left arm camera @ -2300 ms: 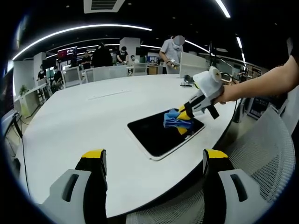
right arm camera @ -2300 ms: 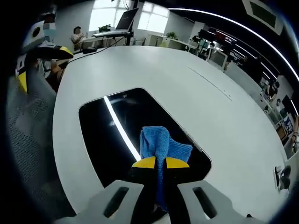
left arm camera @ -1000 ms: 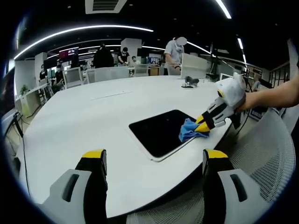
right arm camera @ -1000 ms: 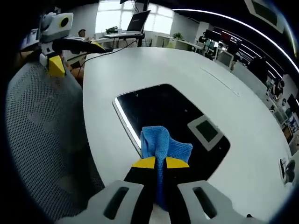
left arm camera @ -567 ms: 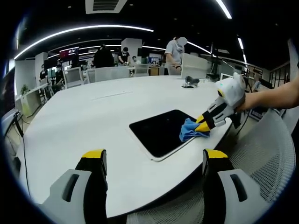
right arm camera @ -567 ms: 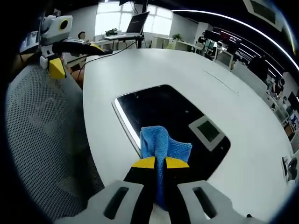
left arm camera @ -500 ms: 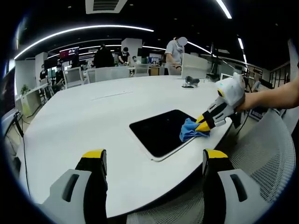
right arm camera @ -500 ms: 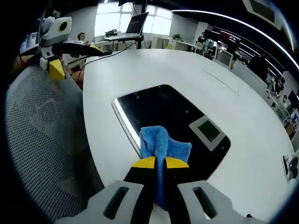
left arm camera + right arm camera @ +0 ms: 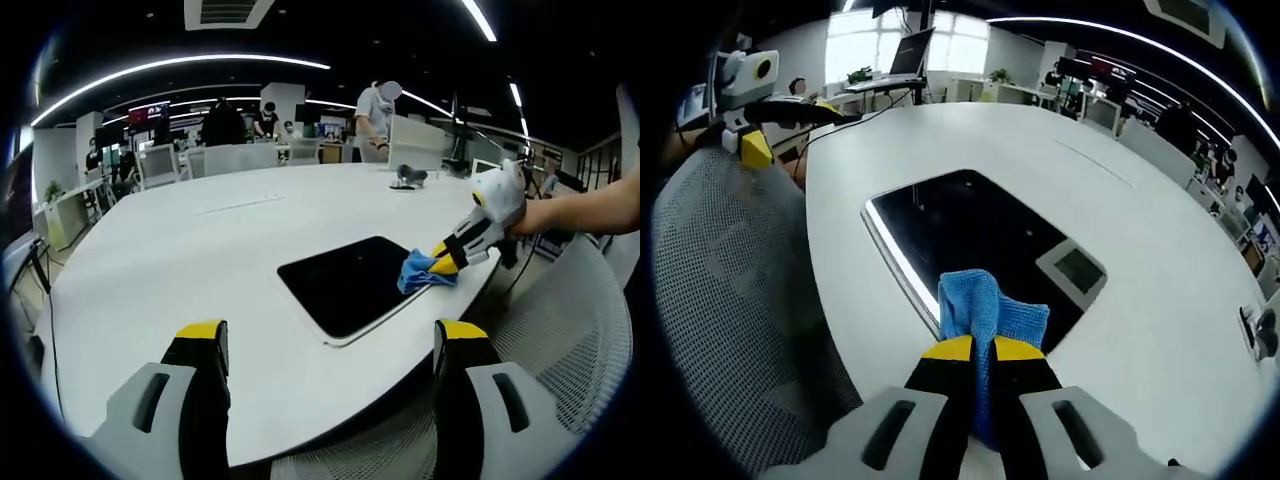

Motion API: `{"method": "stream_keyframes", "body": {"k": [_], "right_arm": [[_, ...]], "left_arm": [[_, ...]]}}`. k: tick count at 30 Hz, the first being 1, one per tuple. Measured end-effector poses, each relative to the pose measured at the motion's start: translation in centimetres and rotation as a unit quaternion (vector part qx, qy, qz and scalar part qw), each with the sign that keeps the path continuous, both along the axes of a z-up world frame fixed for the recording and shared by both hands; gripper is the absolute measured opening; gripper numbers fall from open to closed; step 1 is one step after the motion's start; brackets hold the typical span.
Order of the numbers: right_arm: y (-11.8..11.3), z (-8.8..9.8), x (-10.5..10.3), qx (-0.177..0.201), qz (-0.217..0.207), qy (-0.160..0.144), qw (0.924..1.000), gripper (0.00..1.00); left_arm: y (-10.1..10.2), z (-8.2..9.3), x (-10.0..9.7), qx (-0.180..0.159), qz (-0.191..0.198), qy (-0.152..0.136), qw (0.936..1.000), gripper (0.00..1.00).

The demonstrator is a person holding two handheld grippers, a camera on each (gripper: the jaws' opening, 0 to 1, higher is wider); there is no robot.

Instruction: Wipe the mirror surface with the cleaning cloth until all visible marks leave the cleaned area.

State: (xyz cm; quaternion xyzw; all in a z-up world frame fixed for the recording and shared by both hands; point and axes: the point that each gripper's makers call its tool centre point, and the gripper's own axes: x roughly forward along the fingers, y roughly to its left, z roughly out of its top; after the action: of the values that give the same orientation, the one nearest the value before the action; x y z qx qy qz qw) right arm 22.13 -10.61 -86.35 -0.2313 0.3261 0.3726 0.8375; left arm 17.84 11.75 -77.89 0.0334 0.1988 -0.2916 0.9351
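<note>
Right claw clamped on blue cleaning cloth, pressing it at mirror's near corner on the white surface. Left claw wide, empty, hanging off the edge. No marks visible on the glass; looks nearly done, hard to confirm.

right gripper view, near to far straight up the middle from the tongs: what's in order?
right tongs → blue cloth clamped in them → mirror → bare white table → laptop at the far desk.
</note>
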Motion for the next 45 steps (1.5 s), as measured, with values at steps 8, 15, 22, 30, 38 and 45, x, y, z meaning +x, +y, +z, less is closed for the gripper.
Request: {"method": "stream_keyframes", "body": {"k": [8, 15, 22, 30, 38, 45], "right_arm": [[-0.2, 0.0, -0.1, -0.005, -0.003, -0.002, 1.0, 0.0], [-0.1, 0.0, 0.0, -0.008, -0.004, 0.0, 1.0, 0.0], [0.0, 0.0, 0.4, -0.019, 0.003, 0.004, 0.9998, 0.0], [0.1, 0.0, 2.0, -0.022, -0.006, -0.007, 0.9997, 0.0], [0.2, 0.0, 3.4, 0.004, -0.025, 0.005, 0.9997, 0.0], [0.3, -0.1, 5.2, 0.013, -0.038, 0.003, 0.9992, 0.0]], "left_arm": [[0.0, 0.0, 0.0, 0.001, -0.001, 0.001, 1.0, 0.83], [0.0, 0.0, 0.0, 0.001, 0.0, 0.0, 1.0, 0.83], [0.0, 0.0, 0.0, 0.001, 0.0, 0.001, 1.0, 0.83], [0.0, -0.1, 0.0, 0.001, 0.0, 0.001, 1.0, 0.83], [0.1, 0.1, 0.1, 0.001, 0.004, -0.002, 1.0, 0.83], [0.1, 0.0, 0.1, 0.0, 0.003, -0.002, 1.0, 0.83]]}}
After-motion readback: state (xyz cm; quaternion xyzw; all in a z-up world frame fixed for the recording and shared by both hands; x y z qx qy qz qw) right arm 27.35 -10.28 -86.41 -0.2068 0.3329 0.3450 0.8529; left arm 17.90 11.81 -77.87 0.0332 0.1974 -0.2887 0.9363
